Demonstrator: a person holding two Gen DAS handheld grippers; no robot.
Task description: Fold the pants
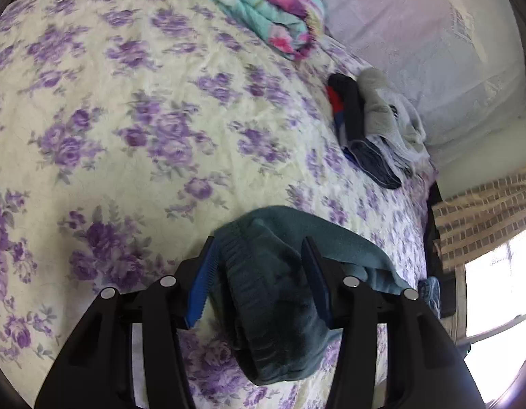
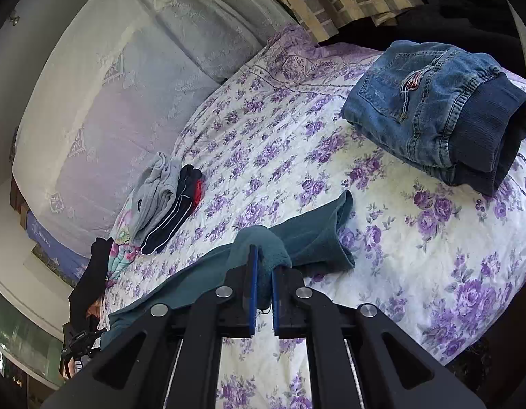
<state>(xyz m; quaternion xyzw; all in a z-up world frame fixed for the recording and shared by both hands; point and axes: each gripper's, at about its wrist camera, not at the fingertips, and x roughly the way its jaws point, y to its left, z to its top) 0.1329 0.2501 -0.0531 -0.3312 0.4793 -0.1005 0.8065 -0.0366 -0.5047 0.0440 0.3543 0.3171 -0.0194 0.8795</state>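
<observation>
The left gripper (image 1: 259, 269) was nearest, its 2 blue-padded fingers (image 1: 199, 283) spread apart with the ribbed waistband of the teal pants (image 1: 273, 306) lying loose between them, neither pad pressing it. The right gripper (image 2: 263, 283) was clenched on a bunched fold of the same pants (image 2: 297, 235), which trailed across the floral bedspread (image 2: 382, 211). Folded jeans (image 2: 433, 116) sat far right; a small stack of folded clothes (image 2: 167, 201) lay far left.
</observation>
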